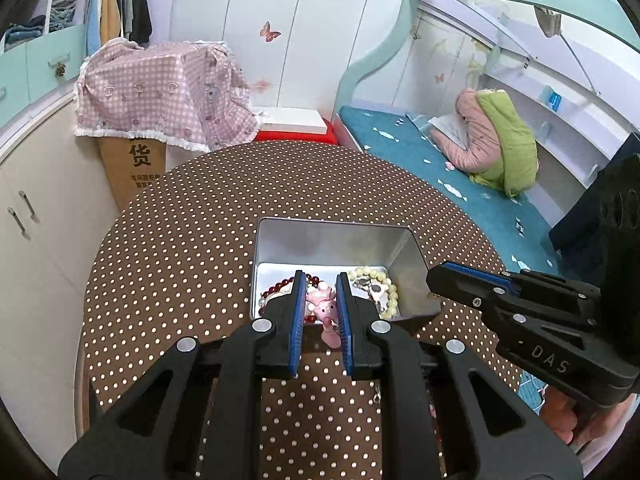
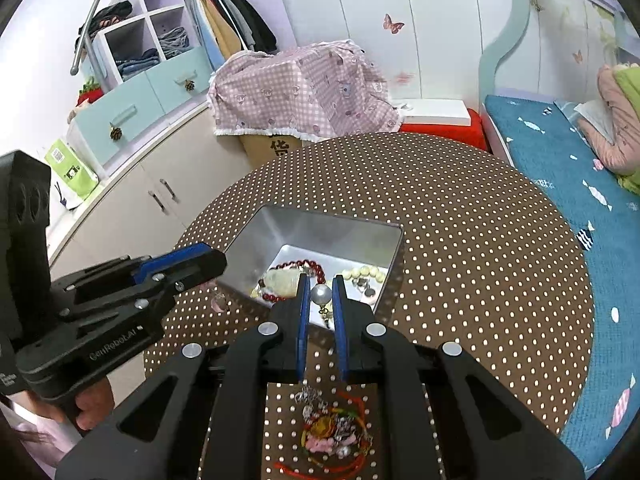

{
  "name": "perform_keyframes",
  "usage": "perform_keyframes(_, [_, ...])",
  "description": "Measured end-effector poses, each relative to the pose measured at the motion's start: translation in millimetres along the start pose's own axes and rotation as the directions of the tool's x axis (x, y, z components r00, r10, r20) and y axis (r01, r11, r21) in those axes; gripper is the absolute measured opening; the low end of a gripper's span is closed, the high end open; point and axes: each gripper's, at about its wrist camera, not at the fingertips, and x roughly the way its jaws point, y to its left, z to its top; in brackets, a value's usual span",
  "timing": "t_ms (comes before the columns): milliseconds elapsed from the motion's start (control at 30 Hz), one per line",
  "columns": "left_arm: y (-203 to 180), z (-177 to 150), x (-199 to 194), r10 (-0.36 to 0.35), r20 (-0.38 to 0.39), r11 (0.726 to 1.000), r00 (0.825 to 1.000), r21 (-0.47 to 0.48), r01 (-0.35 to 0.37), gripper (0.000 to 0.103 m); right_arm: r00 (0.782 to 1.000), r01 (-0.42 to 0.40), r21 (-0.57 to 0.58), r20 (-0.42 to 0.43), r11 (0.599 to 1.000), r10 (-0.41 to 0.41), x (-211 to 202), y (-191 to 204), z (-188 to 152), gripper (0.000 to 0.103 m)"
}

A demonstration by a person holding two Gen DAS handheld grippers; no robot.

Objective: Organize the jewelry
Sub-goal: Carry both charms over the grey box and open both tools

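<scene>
pink charm [image 1: 323, 307] clamped in the left gripper [image 1: 320, 300] above the metal tin [image 1: 332, 236], pearl earring [image 2: 321, 294] pinched by the right gripper [image 2: 320, 300], bead bracelets [image 2: 316, 270] already piled inside, leftover jewelry heap [image 2: 332, 432] on the polka-dot table [image 2: 460, 240]
</scene>
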Motion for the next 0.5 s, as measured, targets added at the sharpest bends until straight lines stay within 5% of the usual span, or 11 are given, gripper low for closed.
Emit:
perform_keyframes(300, [5, 10, 16, 0.026, -0.002, 1.0, 1.0, 0.014, -0.026, 0.021, 1.0, -0.015, 0.011, 0.009, 1.0, 0.015, 8, -2, 11, 0.014])
perform_keyframes(400, [11, 10, 18, 0.016, -0.009, 1.0, 1.0, 0.009, -0.016, 0.033, 1.0, 0.001, 0.028, 0.009, 1.0, -0.001, 8, -6, 11, 0.033])
perform_keyframes(500, [15, 9, 18, 0.018, -0.009, 1.0, 1.0, 0.01, -0.018, 0.033, 1.0, 0.014, 0.039, 0.012, 0.999, -0.014, 6, -10, 11, 0.033])
